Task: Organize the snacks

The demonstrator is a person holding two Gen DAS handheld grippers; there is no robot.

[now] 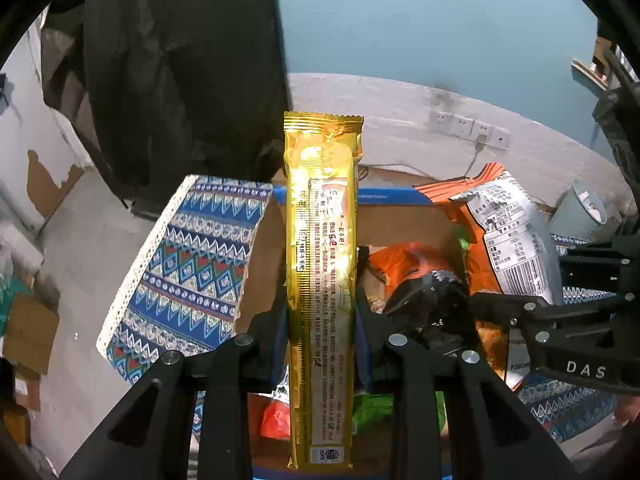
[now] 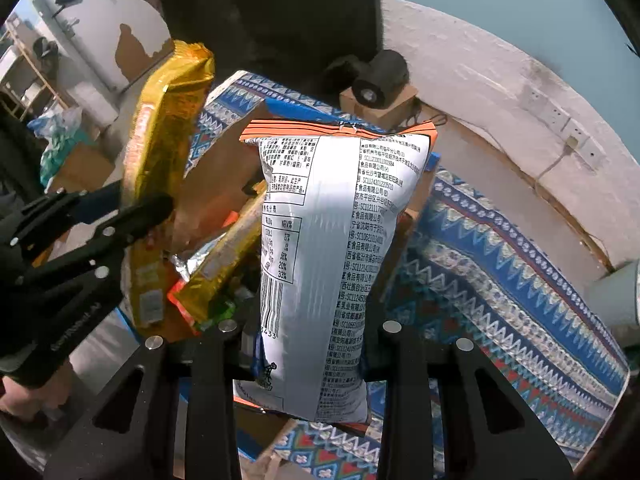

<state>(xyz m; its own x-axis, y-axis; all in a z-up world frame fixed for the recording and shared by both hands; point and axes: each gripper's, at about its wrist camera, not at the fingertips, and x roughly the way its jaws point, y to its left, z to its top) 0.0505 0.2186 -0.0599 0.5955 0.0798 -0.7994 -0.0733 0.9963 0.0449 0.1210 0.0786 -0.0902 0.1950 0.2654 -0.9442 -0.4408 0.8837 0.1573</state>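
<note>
In the left wrist view, the left gripper [image 1: 320,320] is clamped on one long gold snack packet [image 1: 322,280], held upright in the frame's centre over the cardboard box [image 1: 260,272], where several packets already lie: orange, black, green and red ones, too jumbled to count surely. In the right wrist view, the right gripper [image 2: 308,332] grips one silver-and-orange chip bag [image 2: 320,260] at centre frame above the same box, a second gold packet [image 2: 224,256] lying inside at centre left; judging by this, sorting is partway, both held items not yet placed.

"DAS" on the right claw [image 1: 516,316], "NRV%", "20%", "33%" on the silver chip bag [image 2: 320,248]
</note>
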